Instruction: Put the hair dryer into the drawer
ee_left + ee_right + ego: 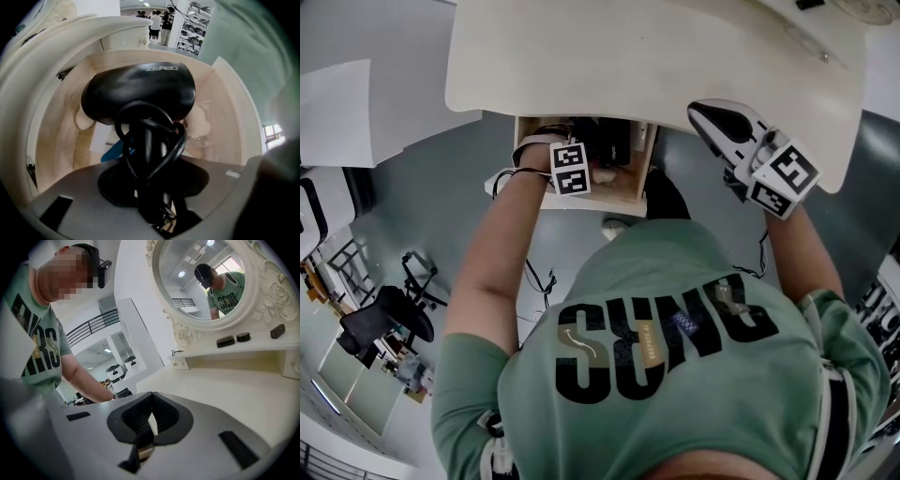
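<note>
The hair dryer (140, 93) is held inside the open drawer (51, 140). It is gripped by the left gripper (149, 161), whose jaws are clamped on the handle through the looped cord (140, 136). Whether the body already rests on the drawer's floor cannot be told.

The step in hand is judged to be the setting-down. It is best done if the dryer is lowered until its weight is borne by the drawer's floor, kept clear of the drawer's walls, and only then released. The cord is best kept wholly inside the drawer, so that no loop is caught at the drawer's front on closing.

The dryer's body is rounded, smooth, glossy black plastic with pale lettering. The cord is thick and rubbery and is wound in stiff loops. The drawer is made of pale, matt wood with flat walls. On the drawer's floor a white paper with a blue card (115, 149) is seen, and beside it are pale rounded lumps (199, 119) that cannot be identified.

Above the drawer, a smooth cream table top (628, 56) with a rounded edge is seen. The right gripper (151, 420) is held above the drawer and to its right, over that top, with its ribbed jaws closed on nothing.
</note>
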A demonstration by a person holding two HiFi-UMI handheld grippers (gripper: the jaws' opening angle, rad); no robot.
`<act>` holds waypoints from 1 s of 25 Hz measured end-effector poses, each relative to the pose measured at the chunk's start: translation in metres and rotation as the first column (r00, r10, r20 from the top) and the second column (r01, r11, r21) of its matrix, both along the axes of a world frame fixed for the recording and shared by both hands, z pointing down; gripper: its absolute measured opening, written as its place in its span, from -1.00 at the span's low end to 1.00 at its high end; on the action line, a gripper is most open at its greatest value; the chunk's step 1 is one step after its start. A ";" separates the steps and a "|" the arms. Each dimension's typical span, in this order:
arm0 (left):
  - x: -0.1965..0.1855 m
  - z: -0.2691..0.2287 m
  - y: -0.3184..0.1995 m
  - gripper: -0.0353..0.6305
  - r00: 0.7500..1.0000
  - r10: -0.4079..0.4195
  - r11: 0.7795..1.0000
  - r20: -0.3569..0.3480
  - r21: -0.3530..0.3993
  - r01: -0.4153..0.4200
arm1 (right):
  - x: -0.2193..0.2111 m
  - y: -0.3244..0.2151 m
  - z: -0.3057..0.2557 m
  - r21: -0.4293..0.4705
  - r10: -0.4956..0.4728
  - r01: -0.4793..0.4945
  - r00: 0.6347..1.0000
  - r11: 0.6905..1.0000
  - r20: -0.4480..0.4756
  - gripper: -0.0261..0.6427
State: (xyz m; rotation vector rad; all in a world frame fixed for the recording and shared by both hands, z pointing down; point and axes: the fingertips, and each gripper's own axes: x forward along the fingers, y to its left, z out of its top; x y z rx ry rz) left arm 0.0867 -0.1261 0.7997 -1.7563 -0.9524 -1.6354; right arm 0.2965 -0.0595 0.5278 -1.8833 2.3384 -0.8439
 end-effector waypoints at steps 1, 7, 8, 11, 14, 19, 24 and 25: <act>0.000 0.001 -0.001 -0.31 1.000 0.002 1.000 0.003 -0.001 -0.002 | 0.000 0.000 0.001 0.000 0.000 0.000 1.000 1.000 0.001 -0.94; 0.003 0.002 -0.002 -0.28 1.000 0.011 1.000 -0.005 -0.004 -0.011 | 0.002 0.005 0.003 -0.009 0.011 -0.011 1.000 1.000 0.008 -0.94; 0.003 0.002 -0.002 -0.28 1.000 0.008 1.000 -0.009 -0.004 -0.008 | 0.002 0.005 0.003 -0.010 0.011 -0.010 1.000 1.000 0.010 -0.94; 0.001 0.003 0.000 -0.27 1.000 -0.006 1.000 -0.018 -0.009 0.006 | 0.000 0.004 0.004 -0.008 0.005 -0.005 1.000 1.000 0.013 -0.94; -0.002 0.004 0.001 -0.20 1.000 -0.022 1.000 -0.021 -0.013 0.022 | -0.004 0.001 0.003 -0.004 -0.006 0.006 1.000 1.000 0.015 -0.94; -0.004 -0.001 0.003 -0.06 0.998 -0.057 0.998 -0.020 -0.026 0.057 | -0.006 -0.004 -0.003 0.002 -0.021 0.020 1.000 1.000 0.015 -0.94; -0.002 -0.014 -0.002 -0.05 0.994 -0.101 0.995 -0.052 -0.032 0.099 | -0.011 -0.010 -0.008 0.011 -0.040 0.039 0.999 0.999 0.015 -0.94; -0.001 -0.018 -0.004 -0.04 0.992 -0.109 0.994 -0.062 -0.032 0.108 | -0.013 -0.011 -0.010 0.015 -0.046 0.046 0.999 0.999 0.015 -0.94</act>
